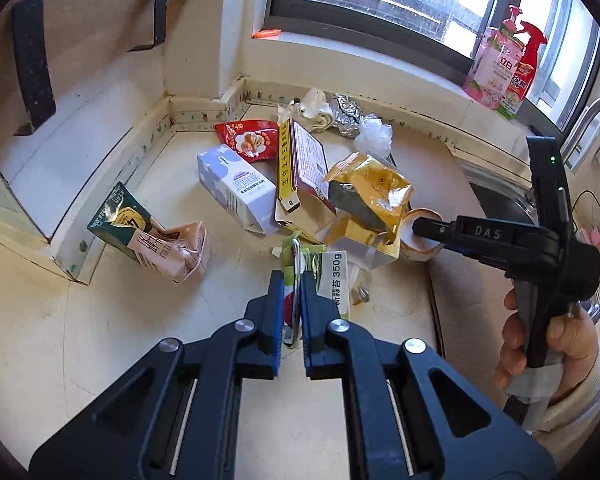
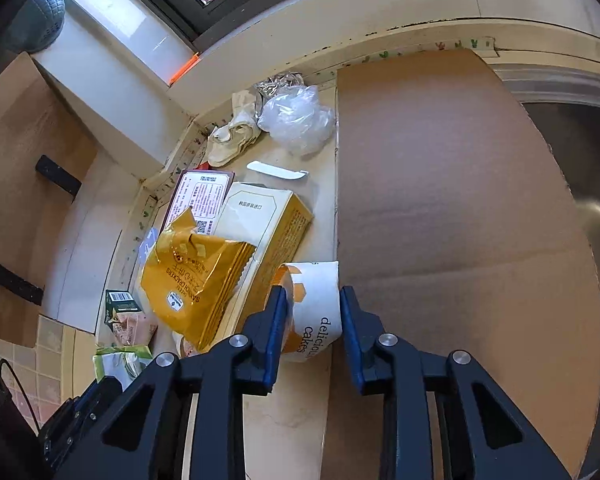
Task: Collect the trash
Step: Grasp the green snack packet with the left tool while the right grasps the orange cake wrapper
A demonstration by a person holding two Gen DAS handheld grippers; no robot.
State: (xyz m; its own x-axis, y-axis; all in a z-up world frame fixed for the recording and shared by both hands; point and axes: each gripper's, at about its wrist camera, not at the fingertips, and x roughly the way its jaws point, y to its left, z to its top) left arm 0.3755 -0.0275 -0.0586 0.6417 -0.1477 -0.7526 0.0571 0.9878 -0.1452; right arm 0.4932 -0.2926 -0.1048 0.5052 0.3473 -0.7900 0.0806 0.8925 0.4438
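Note:
In the left wrist view my left gripper (image 1: 291, 280) is shut on a green and white bag marked 350g (image 1: 334, 280), pinching its edge just above the counter. To the right, a hand holds my right gripper (image 1: 418, 227) at a white paper cup (image 1: 422, 250) lying on its side. The right wrist view shows that gripper (image 2: 313, 298) shut on the cup (image 2: 318, 304), printed "delicious cakes", with a pad pressing each side. A torn yellow cracker bag (image 2: 196, 276) lies beside the cup on a yellow box (image 2: 268, 220).
Trash covers the counter: a white-blue carton (image 1: 236, 192), a crushed green-pink carton (image 1: 148, 236), a red packet (image 1: 248, 138), a maroon box (image 1: 306, 160), clear plastic wrap (image 2: 298, 118). A cardboard sheet (image 2: 460, 200) lies right, by the sink (image 1: 496, 204). Bottles (image 1: 492, 68) stand on the sill.

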